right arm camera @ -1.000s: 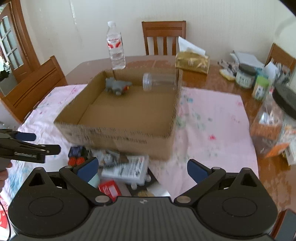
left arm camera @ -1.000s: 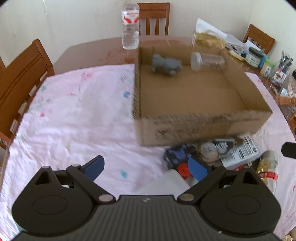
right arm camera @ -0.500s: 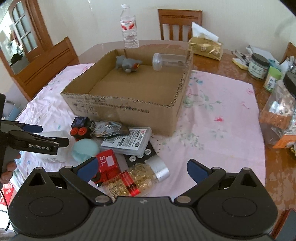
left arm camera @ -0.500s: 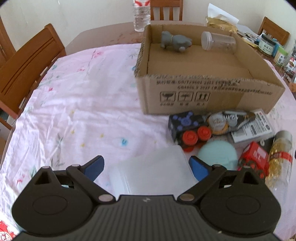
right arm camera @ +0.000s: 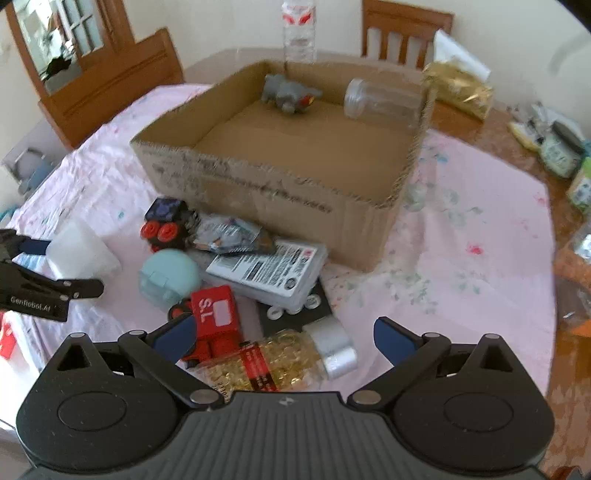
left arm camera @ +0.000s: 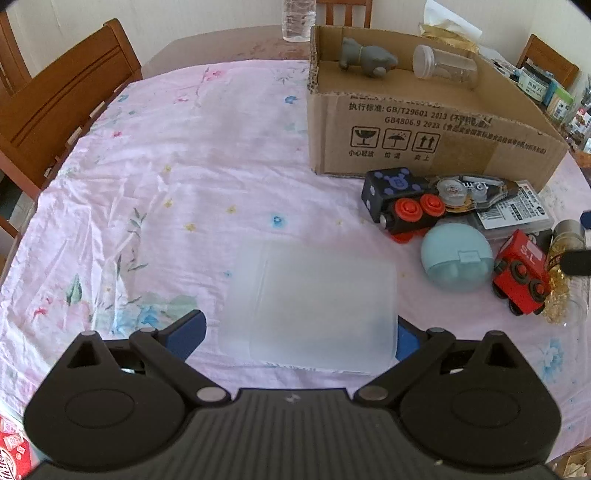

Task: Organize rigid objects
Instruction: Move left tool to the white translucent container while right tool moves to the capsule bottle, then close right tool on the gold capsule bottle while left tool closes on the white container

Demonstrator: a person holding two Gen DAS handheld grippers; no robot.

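**Layout: table, box, pile**

Cardboard box (left arm camera: 424, 144) sits on the tablecloth (left arm camera: 155, 177), far side of the table. In it, against the back wall: toy animal (left arm camera: 365, 57) on the left, jar (left arm camera: 443, 66) lying on its side to the right. Water bottle (right arm camera: 299, 31) stands behind the box.

Pile just in front of the box: dice block (left arm camera: 391, 184) nearest the box wall, round case (left arm camera: 456, 258) in front of it, toy train car (left arm camera: 521, 273) right of the case, flat labelled case (right arm camera: 269, 269) behind the train car, bead bottle (right arm camera: 273, 365) lying nearest me.

Plastic container (left arm camera: 310, 306) lies between my left fingers (left arm camera: 184, 332), left of the pile. My right fingers (right arm camera: 173, 336) straddle the bead bottle and train car.
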